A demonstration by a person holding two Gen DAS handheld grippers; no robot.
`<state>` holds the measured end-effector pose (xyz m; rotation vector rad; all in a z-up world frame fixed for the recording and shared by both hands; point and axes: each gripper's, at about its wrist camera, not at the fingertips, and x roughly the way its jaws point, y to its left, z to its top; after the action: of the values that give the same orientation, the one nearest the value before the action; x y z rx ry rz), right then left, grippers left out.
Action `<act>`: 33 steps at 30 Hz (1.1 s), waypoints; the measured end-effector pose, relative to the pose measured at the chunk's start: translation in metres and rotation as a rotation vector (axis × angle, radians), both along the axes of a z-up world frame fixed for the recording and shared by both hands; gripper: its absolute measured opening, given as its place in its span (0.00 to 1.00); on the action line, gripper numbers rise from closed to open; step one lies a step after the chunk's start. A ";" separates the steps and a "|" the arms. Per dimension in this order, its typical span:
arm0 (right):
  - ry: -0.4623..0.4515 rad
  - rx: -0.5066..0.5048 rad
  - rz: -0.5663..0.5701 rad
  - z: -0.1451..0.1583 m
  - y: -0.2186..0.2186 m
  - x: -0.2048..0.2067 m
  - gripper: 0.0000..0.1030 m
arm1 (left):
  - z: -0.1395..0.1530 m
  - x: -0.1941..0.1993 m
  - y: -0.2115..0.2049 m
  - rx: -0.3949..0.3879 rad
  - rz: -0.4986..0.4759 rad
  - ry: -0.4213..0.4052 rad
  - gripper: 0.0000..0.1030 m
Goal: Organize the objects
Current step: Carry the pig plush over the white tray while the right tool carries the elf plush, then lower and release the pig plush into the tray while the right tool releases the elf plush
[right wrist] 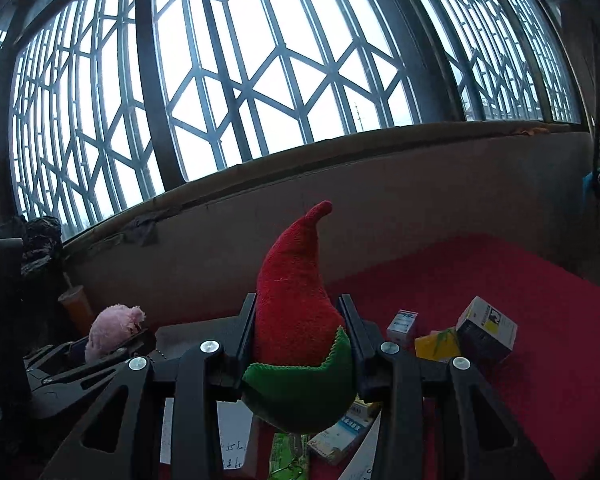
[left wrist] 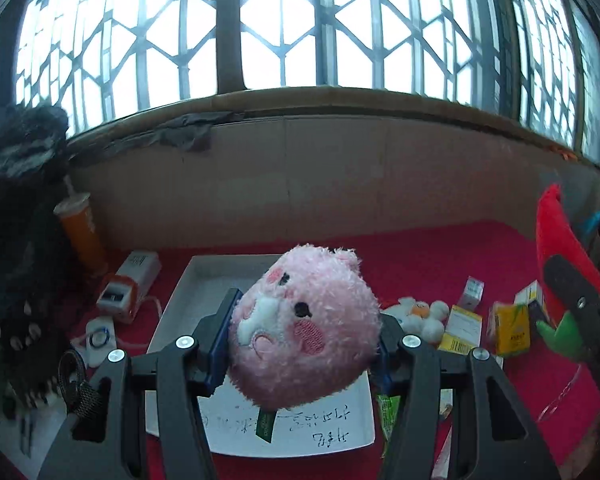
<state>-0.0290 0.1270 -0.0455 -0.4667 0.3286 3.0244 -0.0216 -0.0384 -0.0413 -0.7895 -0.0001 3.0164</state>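
Note:
My left gripper (left wrist: 304, 320) is shut on a pink plush animal head (left wrist: 304, 320), held above a white tray (left wrist: 208, 276) with handwriting on its floor. My right gripper (right wrist: 300, 332) is shut on a red plush chili with a green base (right wrist: 296, 312), raised over the red cloth. In the left wrist view the chili (left wrist: 556, 240) and the right gripper appear at the right edge. From the right wrist, the pink plush (right wrist: 114, 330) and the left gripper show at the lower left.
Red cloth (left wrist: 440, 256) covers the table below a barred window and wall. An orange drink cup (left wrist: 80, 236), a white-orange device (left wrist: 120, 296) and a dark furry toy (left wrist: 16, 240) stand left. Small boxes (left wrist: 510, 328), a white plush (left wrist: 420, 316) and a black-white box (right wrist: 488, 330) lie right.

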 end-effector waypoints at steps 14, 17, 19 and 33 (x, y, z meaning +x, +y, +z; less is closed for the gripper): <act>-0.073 0.069 0.059 -0.027 -0.022 -0.020 0.41 | -0.007 -0.015 -0.022 0.016 0.057 0.023 0.54; -0.038 0.049 0.042 -0.027 -0.027 -0.019 0.41 | 0.002 -0.033 -0.015 -0.033 0.010 0.019 0.54; -0.041 0.046 0.057 -0.024 -0.032 -0.027 0.41 | 0.004 -0.038 -0.018 -0.042 0.009 0.023 0.54; -0.336 0.130 0.315 -0.082 -0.118 -0.168 0.41 | -0.041 -0.045 -0.130 0.088 0.253 -0.072 0.54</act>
<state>-0.1966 0.0090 -0.1274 -1.0878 0.0383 3.1485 -0.0671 -0.1685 -0.0824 -0.9563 -0.2503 3.1905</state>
